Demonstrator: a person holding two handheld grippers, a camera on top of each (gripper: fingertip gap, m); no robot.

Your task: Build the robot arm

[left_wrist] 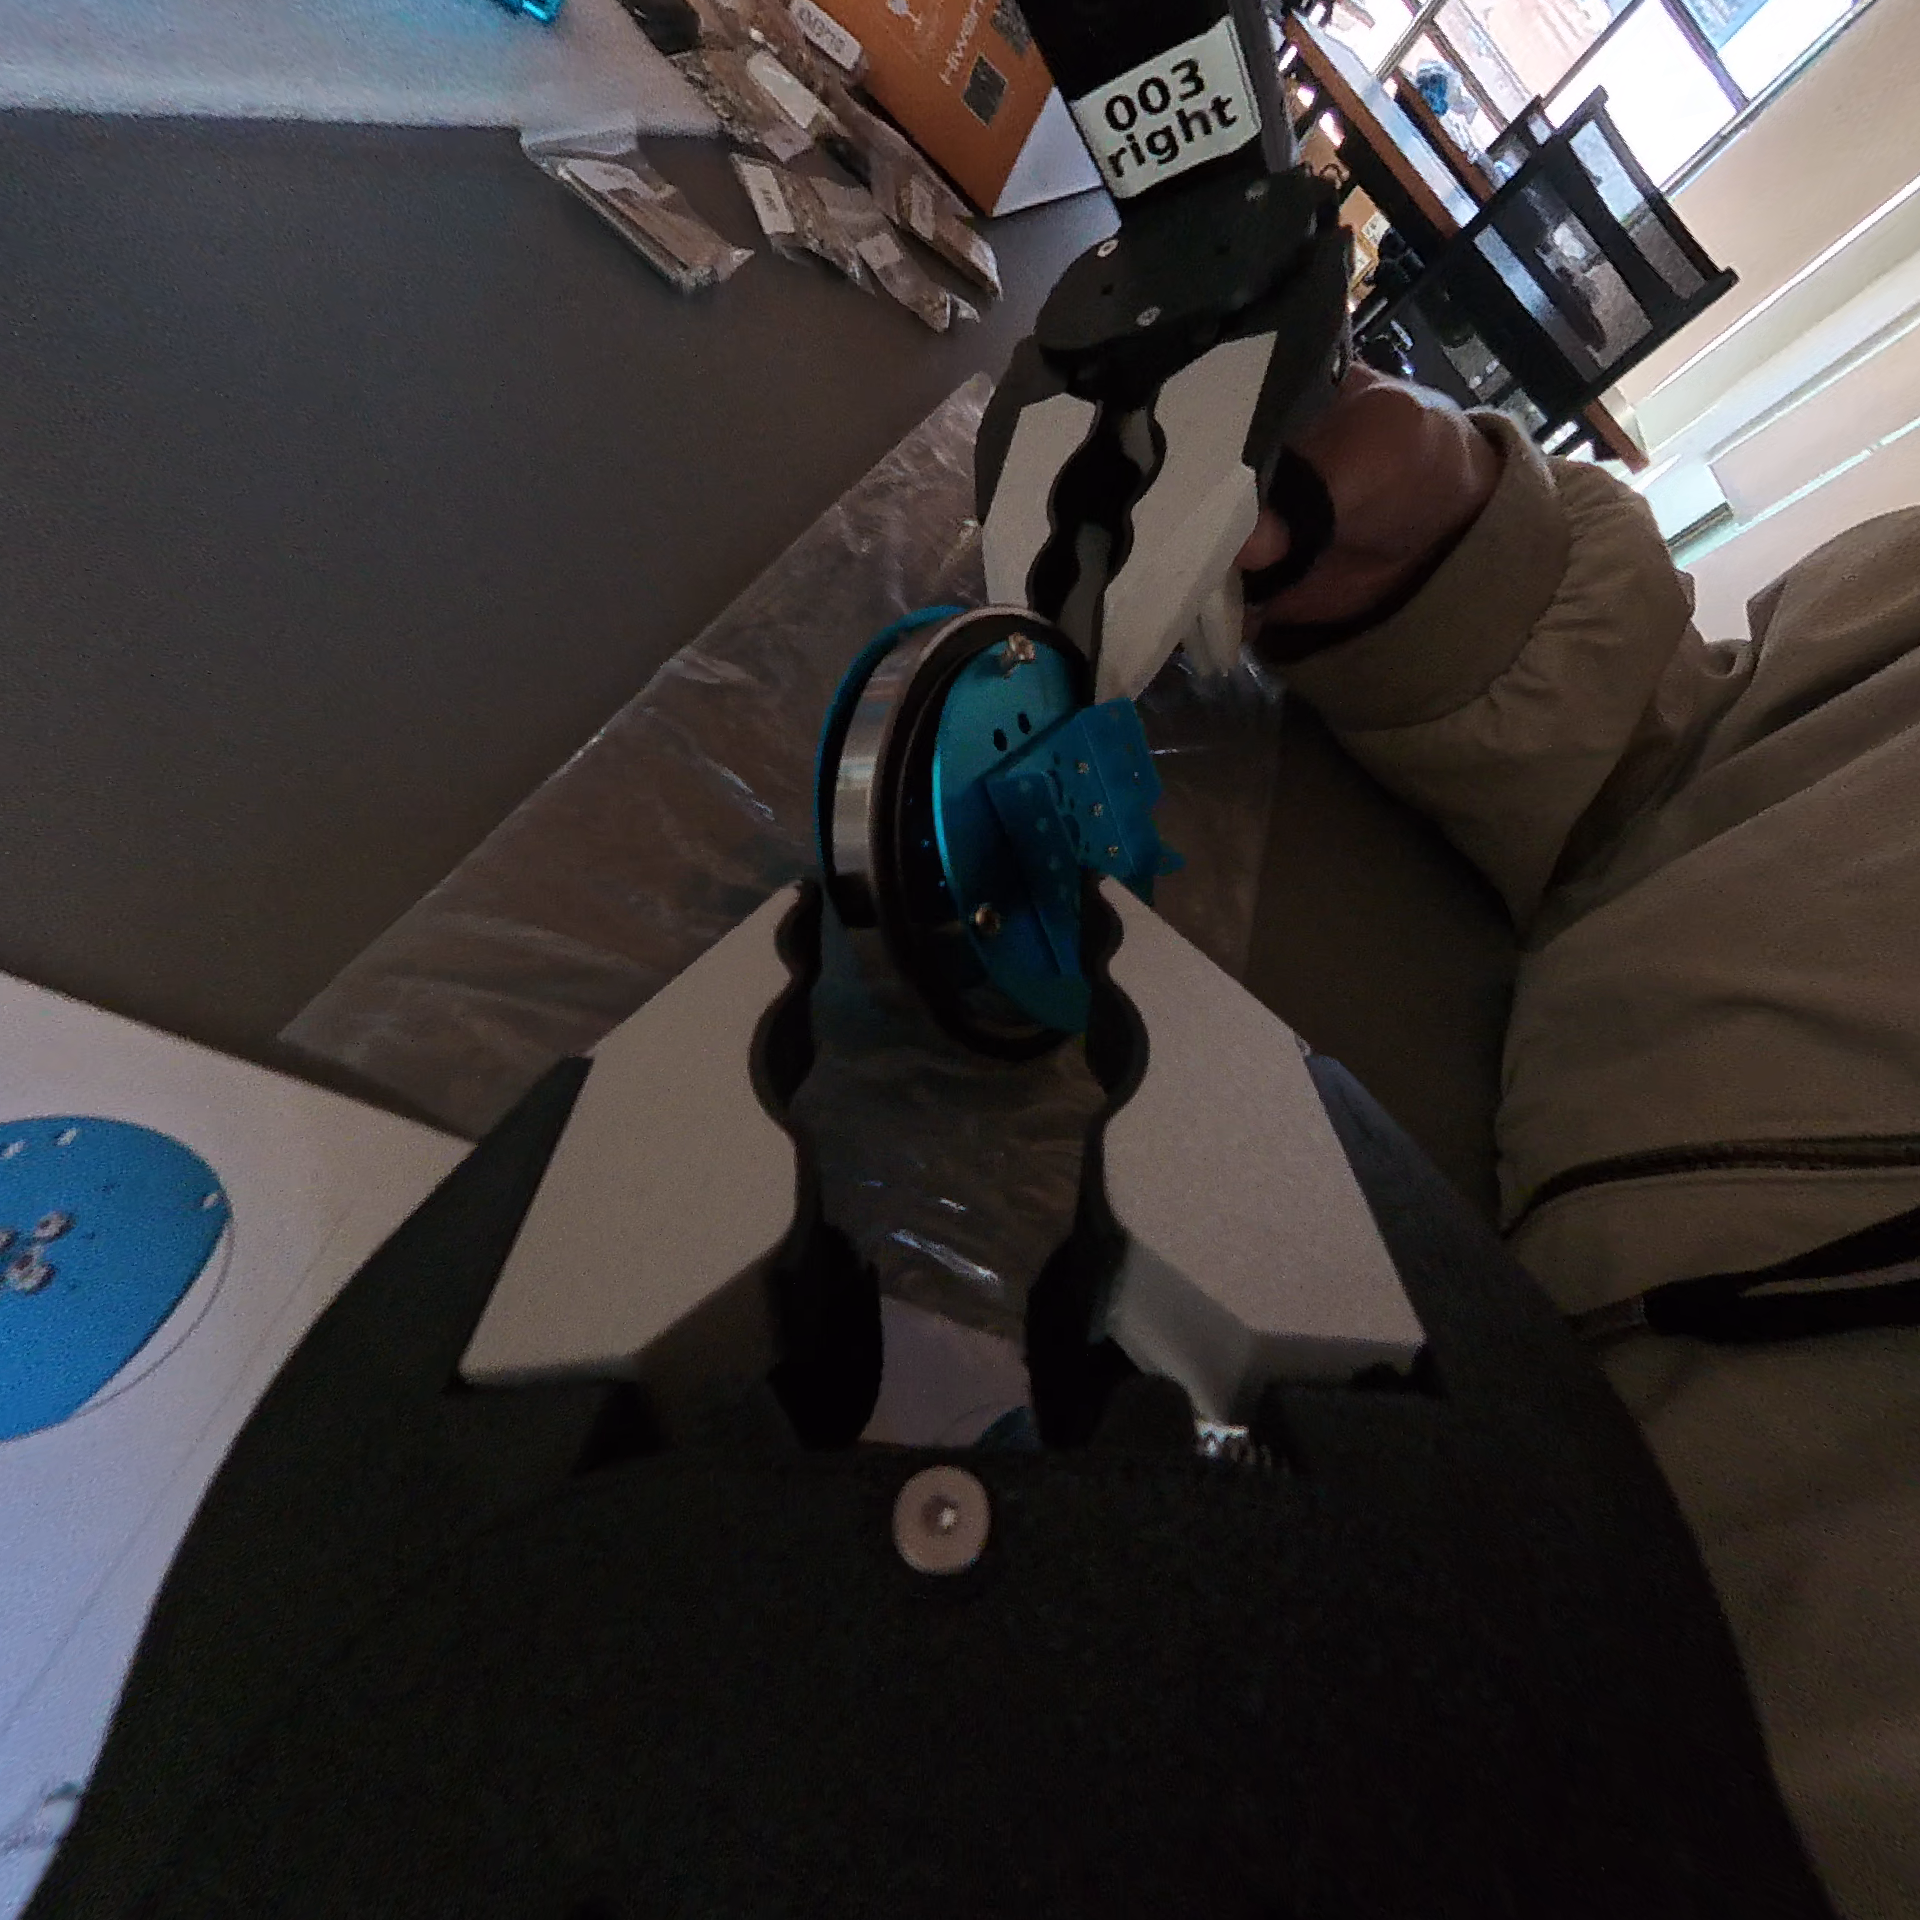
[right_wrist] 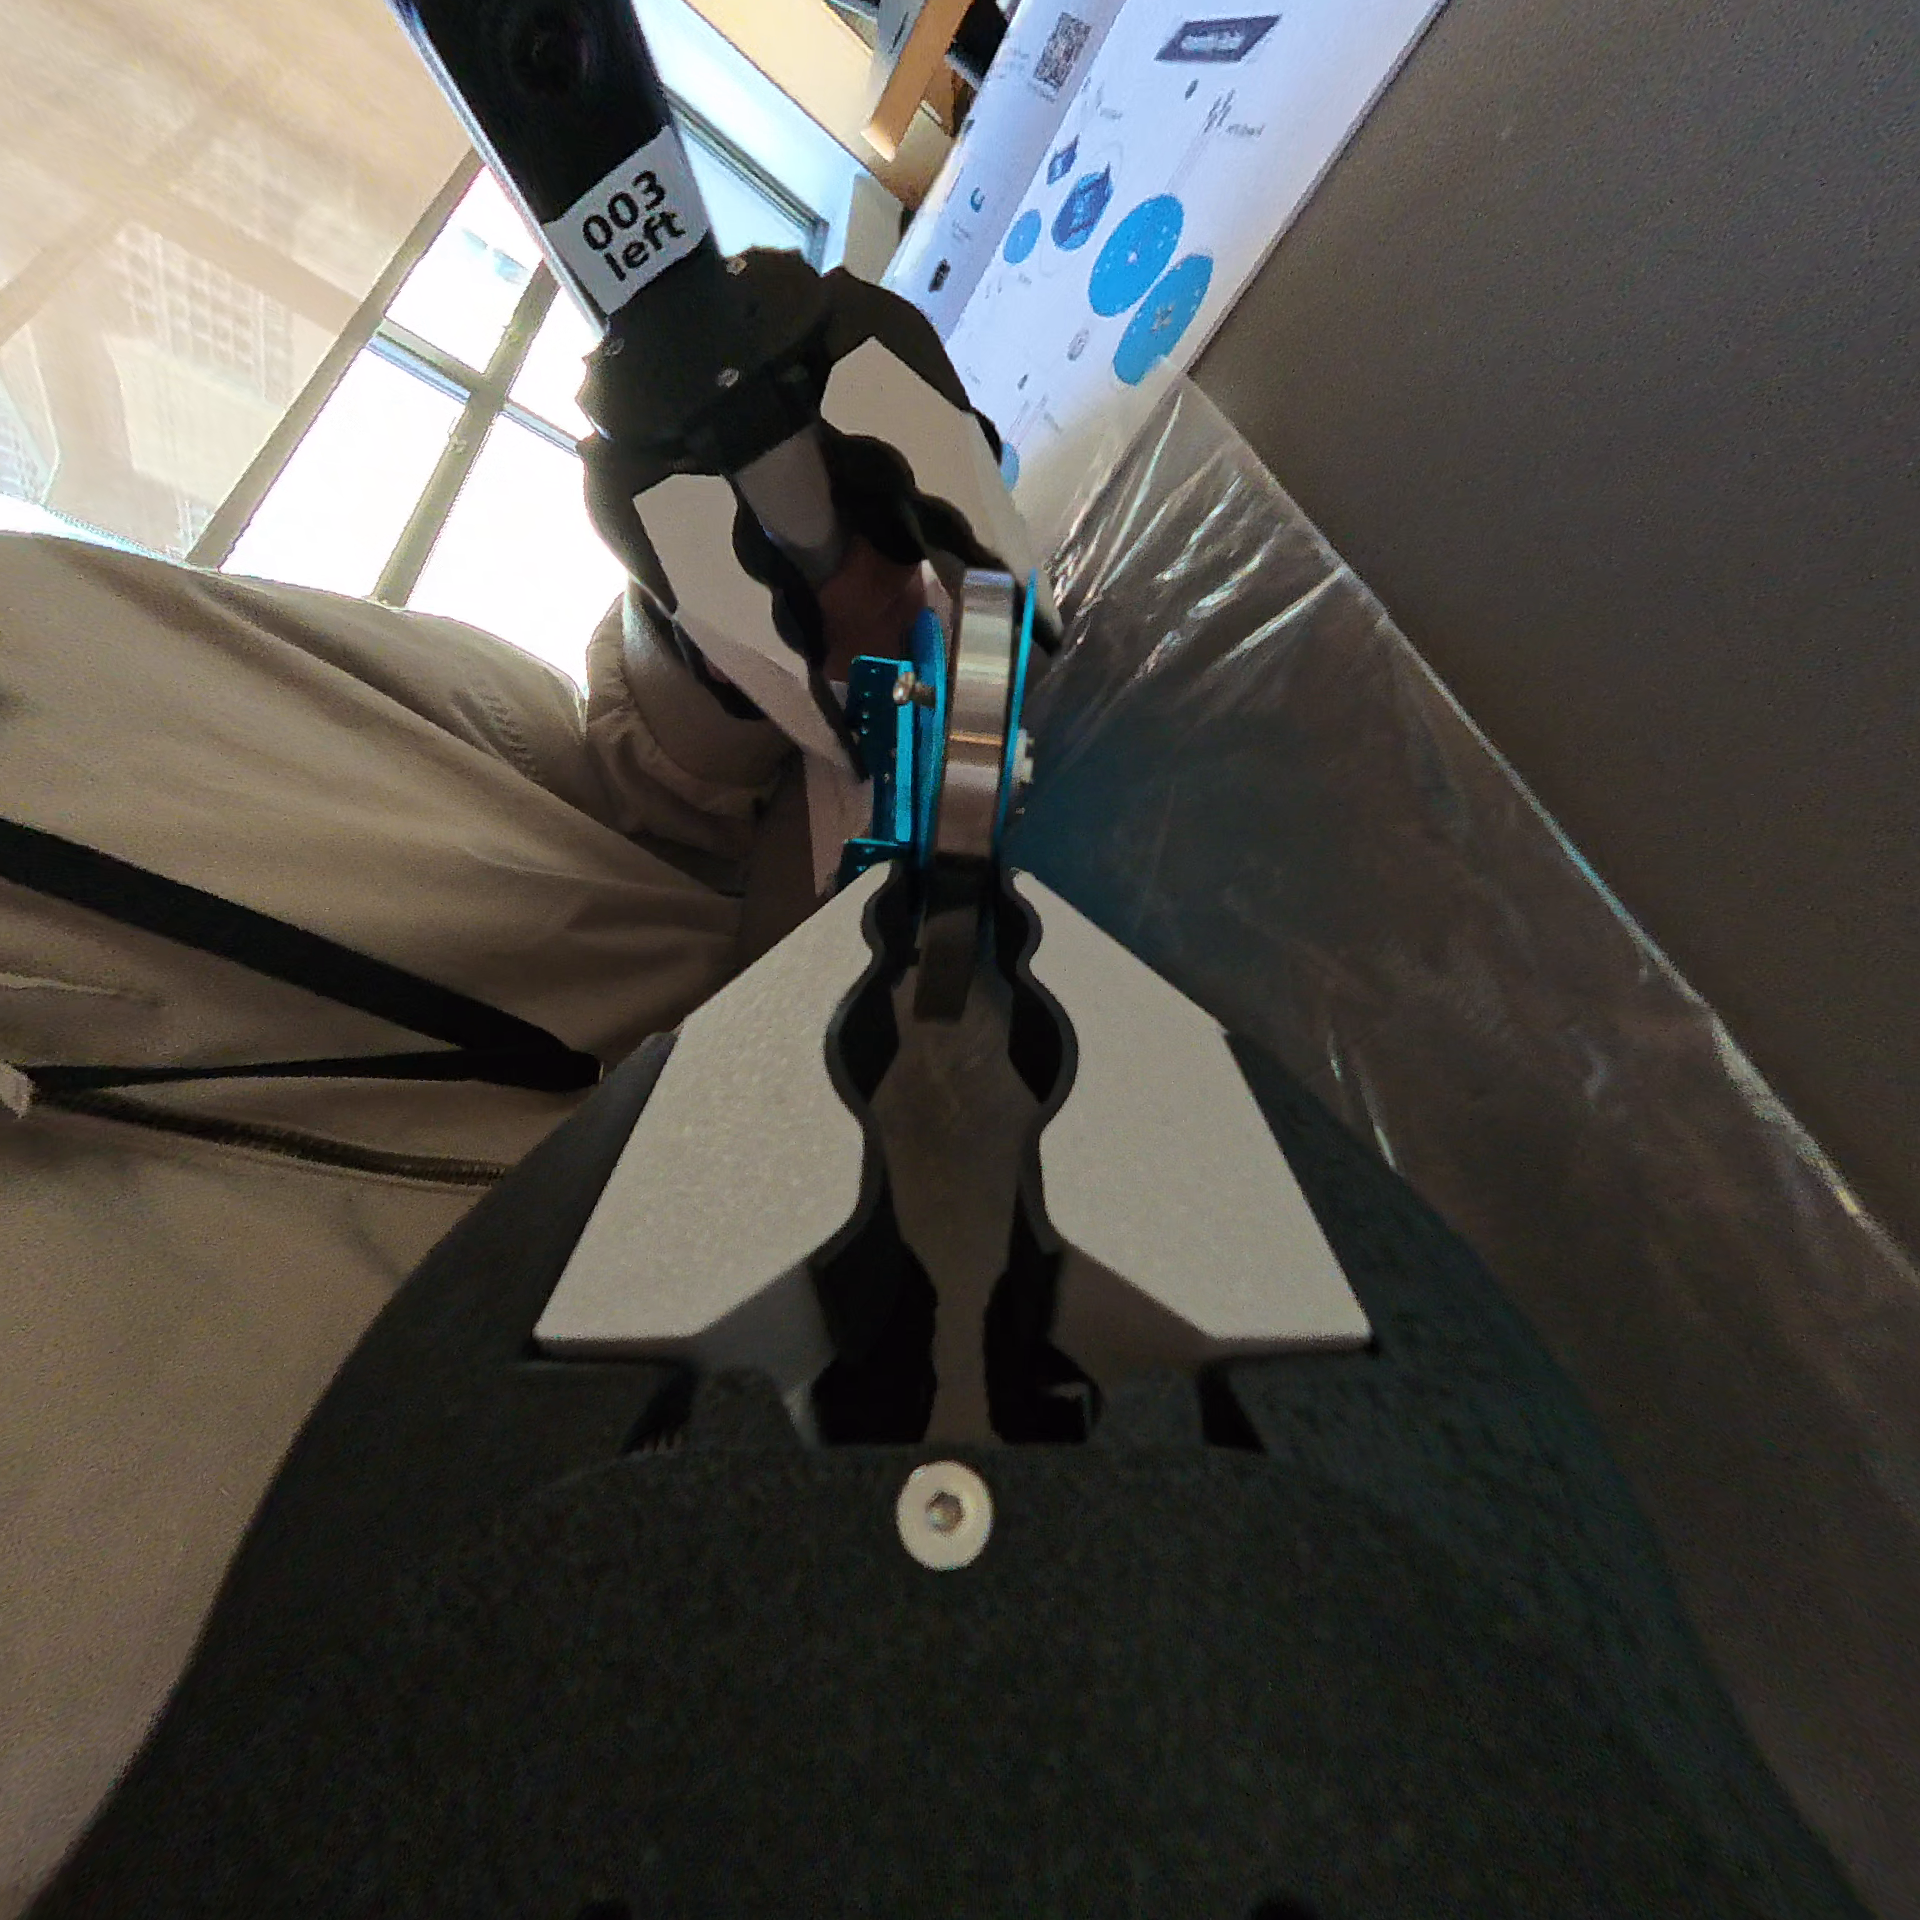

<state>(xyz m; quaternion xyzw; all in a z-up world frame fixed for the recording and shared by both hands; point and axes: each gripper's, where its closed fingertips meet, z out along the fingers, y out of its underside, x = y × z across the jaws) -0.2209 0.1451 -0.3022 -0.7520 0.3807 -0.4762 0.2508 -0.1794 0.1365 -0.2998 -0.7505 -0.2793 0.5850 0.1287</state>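
Note:
A blue metal disc assembly [left_wrist: 966, 821] is held in the air between both grippers. It has a silver bearing ring [left_wrist: 862, 790] sandwiched between blue discs and a blue perforated bracket [left_wrist: 1081, 800] screwed to one face. My left gripper [left_wrist: 956, 904] is shut on its lower part, one finger on each side. My right gripper [left_wrist: 1075, 644] comes from above and is shut on the disc rim. In the right wrist view my right gripper [right_wrist: 948, 883] clamps the ring [right_wrist: 977, 696] edge-on, and the left gripper [right_wrist: 935, 686] grips across the bracket [right_wrist: 873, 717] and the disc.
A clear plastic sheet [left_wrist: 644, 790] lies on the dark table [left_wrist: 312, 468]. A white instruction sheet [left_wrist: 125, 1247] with blue disc pictures is at the left. Small parts bags [left_wrist: 852, 208] and an orange box [left_wrist: 935, 94] lie farther off. A beige jacket sleeve [left_wrist: 1507, 644] is at the right. My hands' fingertips stand some 5 centimeters from each other.

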